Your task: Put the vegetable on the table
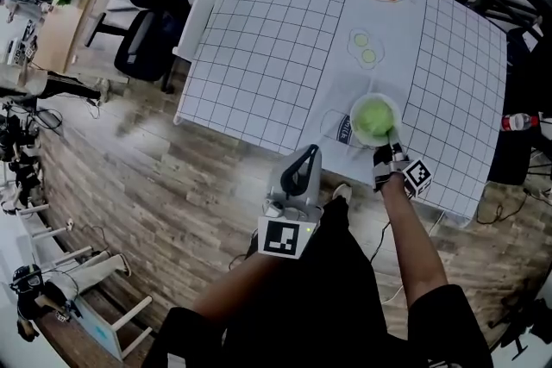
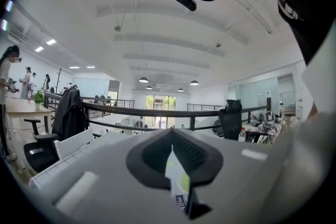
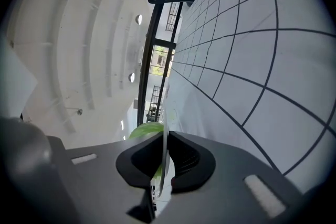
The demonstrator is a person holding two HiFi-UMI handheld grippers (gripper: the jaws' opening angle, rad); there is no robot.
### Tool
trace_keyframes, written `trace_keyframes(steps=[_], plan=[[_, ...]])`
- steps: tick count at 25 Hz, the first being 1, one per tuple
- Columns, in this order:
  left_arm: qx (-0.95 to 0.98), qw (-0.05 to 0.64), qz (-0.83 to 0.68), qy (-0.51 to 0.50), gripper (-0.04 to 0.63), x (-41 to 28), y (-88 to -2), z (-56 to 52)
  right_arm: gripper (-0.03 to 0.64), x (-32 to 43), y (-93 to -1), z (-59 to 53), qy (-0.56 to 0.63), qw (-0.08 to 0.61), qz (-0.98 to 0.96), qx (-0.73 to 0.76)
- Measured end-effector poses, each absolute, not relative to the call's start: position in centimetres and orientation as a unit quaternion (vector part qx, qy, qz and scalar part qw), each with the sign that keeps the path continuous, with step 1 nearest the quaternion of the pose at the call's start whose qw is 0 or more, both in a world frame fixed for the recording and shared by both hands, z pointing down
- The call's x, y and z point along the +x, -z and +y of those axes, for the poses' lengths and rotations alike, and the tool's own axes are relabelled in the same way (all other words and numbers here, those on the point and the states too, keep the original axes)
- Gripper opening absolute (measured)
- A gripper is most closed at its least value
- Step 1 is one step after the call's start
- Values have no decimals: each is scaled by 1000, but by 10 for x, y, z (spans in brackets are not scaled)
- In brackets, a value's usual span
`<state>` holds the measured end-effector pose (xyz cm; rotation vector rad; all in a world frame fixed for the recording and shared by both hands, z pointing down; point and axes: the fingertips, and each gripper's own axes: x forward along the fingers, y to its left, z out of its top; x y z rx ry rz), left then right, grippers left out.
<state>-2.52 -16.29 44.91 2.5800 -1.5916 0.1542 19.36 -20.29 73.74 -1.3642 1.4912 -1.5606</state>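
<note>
The round, pale green leafy vegetable [image 1: 373, 118] sits heaped in a shallow white bowl [image 1: 390, 103], right of centre in the head view, near the front edge of the white gridded table [image 1: 276, 39]. My right gripper [image 1: 392, 147] is clamped on the bowl's near rim; its own view shows the thin white edge pinched between the jaws, with green behind it. I cannot tell whether the bowl rests on the cloth or hangs just above it. I judge the job is to set it down level: hold the rim flat, lower slowly, and release only once the base is seated. My left gripper [image 1: 297, 172], lower centre, points away from the table, its jaws drawn together on nothing.
</note>
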Motion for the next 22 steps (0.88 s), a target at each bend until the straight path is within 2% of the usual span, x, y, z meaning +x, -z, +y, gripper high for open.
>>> trace_keyframes(steps=[22], plan=[[857, 50, -511, -39, 9, -13, -448, -195, 21, 180, -771, -236, 595, 286, 536, -527]])
